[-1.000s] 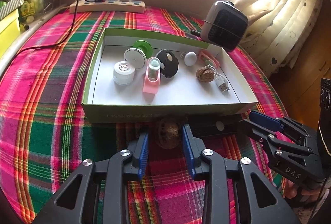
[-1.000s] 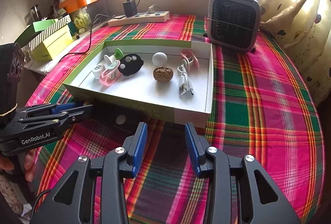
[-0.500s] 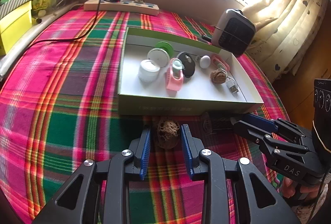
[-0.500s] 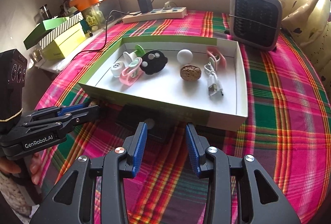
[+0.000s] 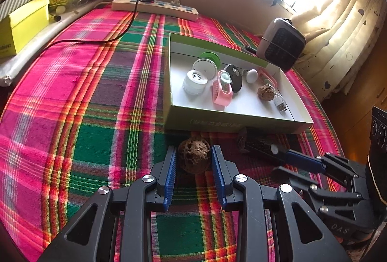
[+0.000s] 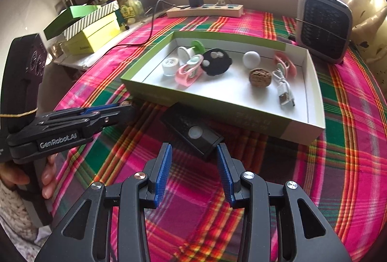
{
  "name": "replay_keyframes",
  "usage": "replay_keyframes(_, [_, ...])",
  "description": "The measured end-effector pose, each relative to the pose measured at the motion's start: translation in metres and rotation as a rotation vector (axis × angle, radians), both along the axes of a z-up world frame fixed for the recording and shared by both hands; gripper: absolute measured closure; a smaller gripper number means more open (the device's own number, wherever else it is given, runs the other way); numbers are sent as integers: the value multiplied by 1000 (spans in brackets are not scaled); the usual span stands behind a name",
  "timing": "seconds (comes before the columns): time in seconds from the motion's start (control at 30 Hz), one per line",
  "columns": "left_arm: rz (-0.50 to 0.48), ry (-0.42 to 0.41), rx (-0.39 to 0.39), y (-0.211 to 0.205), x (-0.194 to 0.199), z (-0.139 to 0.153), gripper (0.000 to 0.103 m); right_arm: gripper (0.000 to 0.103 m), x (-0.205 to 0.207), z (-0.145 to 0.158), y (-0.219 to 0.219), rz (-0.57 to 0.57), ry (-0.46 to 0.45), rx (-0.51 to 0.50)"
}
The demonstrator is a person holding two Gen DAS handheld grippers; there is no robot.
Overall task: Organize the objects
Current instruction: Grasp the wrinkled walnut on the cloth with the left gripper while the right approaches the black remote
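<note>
Brown and wrinkled, the walnut (image 5: 194, 157) sits between the blue pads of the left gripper (image 5: 194, 160), which look clamped on its sides, just short of the green tray's near wall (image 5: 232, 122). Over on the other side, the right gripper (image 6: 193, 166) hangs released, jaws apart, straddling the near end of the black device (image 6: 193, 132) on the plaid cloth (image 6: 338, 153). Pickup stage, I'd say: next the walnut needs lifting over that wall to join the second walnut (image 6: 260, 77) inside.
</note>
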State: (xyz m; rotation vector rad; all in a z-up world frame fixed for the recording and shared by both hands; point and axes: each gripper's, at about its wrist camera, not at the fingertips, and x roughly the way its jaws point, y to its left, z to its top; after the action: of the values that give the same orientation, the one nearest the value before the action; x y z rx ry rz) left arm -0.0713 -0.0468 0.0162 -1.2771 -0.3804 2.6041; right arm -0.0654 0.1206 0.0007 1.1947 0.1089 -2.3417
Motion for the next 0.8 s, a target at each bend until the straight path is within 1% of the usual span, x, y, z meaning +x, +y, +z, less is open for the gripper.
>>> replay_keyframes(0.33, [14, -2, -12, -9, 1, 1, 76, 64, 14, -1, -25, 107, -14, -23])
replay_keyframes(0.43, [17, -1, -16, -11, 1, 1, 76, 64, 16, 4, -23, 93, 36, -2])
replay_keyframes(0.5, [18, -1, -16, -11, 1, 0, 76, 64, 14, 6, -21, 82, 52, 1])
replay_keyframes(0.7, [18, -2, -18, -12, 1, -1, 76, 64, 1, 1, -20, 68, 50, 28])
replay_keyframes(0.73, [18, -4, -17, -13, 1, -1, 76, 63, 0, -1, -22, 75, 48, 31])
replay_keyframes(0.77, [18, -4, -19, -12, 0, -1, 75, 58, -2, -1, -24, 85, 48, 32])
replay_keyframes(0.8, [17, -9, -20, -12, -1, -2, 75, 56, -3, -2, -26, 92, 48, 33])
